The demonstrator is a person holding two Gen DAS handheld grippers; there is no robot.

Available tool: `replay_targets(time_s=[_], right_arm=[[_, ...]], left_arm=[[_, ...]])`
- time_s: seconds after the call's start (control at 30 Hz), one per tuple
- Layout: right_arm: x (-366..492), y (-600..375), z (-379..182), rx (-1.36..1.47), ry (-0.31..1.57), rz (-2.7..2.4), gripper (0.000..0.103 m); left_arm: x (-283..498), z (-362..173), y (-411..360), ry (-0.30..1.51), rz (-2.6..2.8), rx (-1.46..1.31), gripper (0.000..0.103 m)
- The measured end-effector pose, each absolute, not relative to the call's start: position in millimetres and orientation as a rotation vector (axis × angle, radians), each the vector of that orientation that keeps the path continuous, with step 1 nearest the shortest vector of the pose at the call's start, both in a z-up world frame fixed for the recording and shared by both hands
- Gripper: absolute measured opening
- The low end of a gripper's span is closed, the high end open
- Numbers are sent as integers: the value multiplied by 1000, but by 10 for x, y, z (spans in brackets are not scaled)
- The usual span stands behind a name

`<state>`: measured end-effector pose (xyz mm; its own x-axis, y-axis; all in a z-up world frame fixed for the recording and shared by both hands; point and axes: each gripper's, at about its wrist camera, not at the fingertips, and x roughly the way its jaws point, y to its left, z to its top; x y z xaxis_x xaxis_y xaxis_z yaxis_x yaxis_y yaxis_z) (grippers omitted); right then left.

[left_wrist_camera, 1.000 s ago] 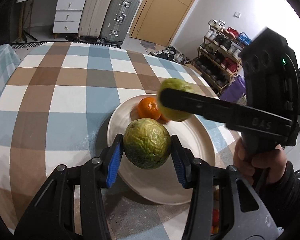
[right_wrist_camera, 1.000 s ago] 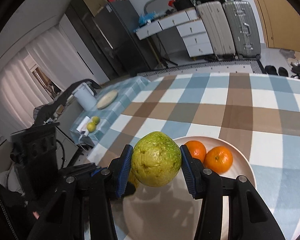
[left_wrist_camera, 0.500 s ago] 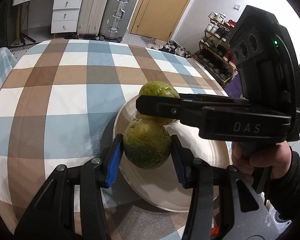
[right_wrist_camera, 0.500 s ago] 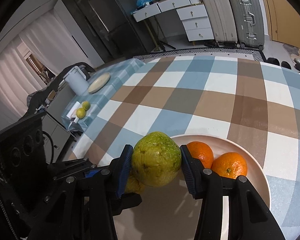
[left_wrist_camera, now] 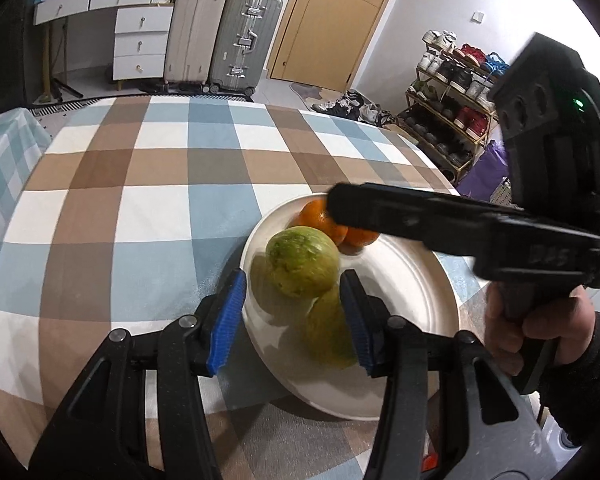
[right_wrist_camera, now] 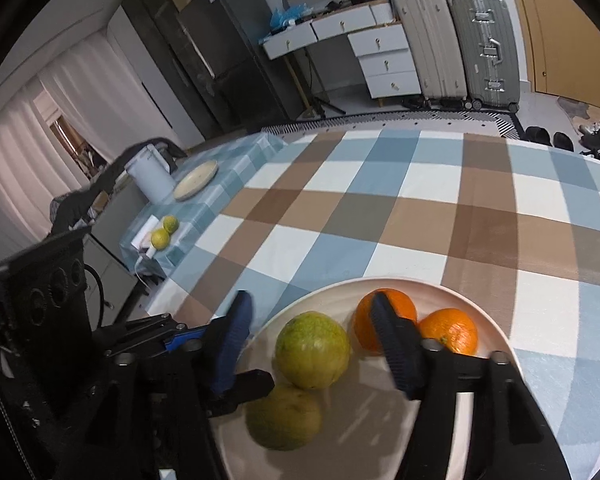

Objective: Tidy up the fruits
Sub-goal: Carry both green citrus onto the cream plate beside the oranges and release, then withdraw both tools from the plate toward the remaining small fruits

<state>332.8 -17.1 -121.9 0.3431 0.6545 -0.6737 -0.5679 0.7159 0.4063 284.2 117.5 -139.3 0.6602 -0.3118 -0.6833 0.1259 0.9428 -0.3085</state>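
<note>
white plate (left_wrist_camera: 412, 312) (right_wrist_camera: 496, 344) on the checked surface (left_wrist_camera: 140, 216) (right_wrist_camera: 420, 216), the landmark for all positions below. two green guavas and two oranges lie on it.

upper guava (left_wrist_camera: 302, 262) (right_wrist_camera: 312, 350): rests on the plate's left part in the left wrist view, just beside the first orange (left_wrist_camera: 320, 220) (right_wrist_camera: 366, 320). lower guava (left_wrist_camera: 328, 332) (right_wrist_camera: 284, 416): lies on the plate touching the upper guava, nearer the plate's front rim in both views. second orange (left_wrist_camera: 360, 236) (right_wrist_camera: 448, 330): touches the first, toward the plate's far side in the left wrist view.

left tongs (left_wrist_camera: 292, 320) (right_wrist_camera: 204, 352): spread wide over the plate's near-left rim, blue pads apart, gripping nothing; the lower guava lies against or just beside the right pad, and contact cannot be told.

right tongs (right_wrist_camera: 316, 344) (left_wrist_camera: 340, 208): spread wide above the plate, the upper guava lying free between the two pads with a gap on either side; the right pad crosses in front of the first orange. in the left wrist view this tool reaches in from the right, over the oranges, held by the right hand (left_wrist_camera: 536, 328) off the plate's right rim.

beyond the plate's far side: suitcases (left_wrist_camera: 224, 36) (right_wrist_camera: 456, 40) and white drawers (left_wrist_camera: 140, 44) (right_wrist_camera: 384, 60) against the wall. left of the plate in the right wrist view, on a lower side table (right_wrist_camera: 204, 208): two small yellow-green fruits (right_wrist_camera: 165, 232), a second plate (right_wrist_camera: 196, 179) and a white kettle (right_wrist_camera: 148, 172).
</note>
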Motion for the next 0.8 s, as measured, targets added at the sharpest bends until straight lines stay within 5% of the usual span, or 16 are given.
replay_targets(time_s=[0.23,0.3,0.37,0.8], right_arm=[[3013,-484,-923,140,815,774,93],[2881,-581,-825,136,779,750,99],[2734,-689,-729,143,740,739,100],[1787,-1267,-538,169,624,672,103]], left_arm=[[2586,-1161,1099,770,-230,-219,58],[2488,-1086,1054,761,-216,-208,71],[2384,-1014,1009,751,-183,-194,81],[1611,-624,709,648,-101,-156,102]])
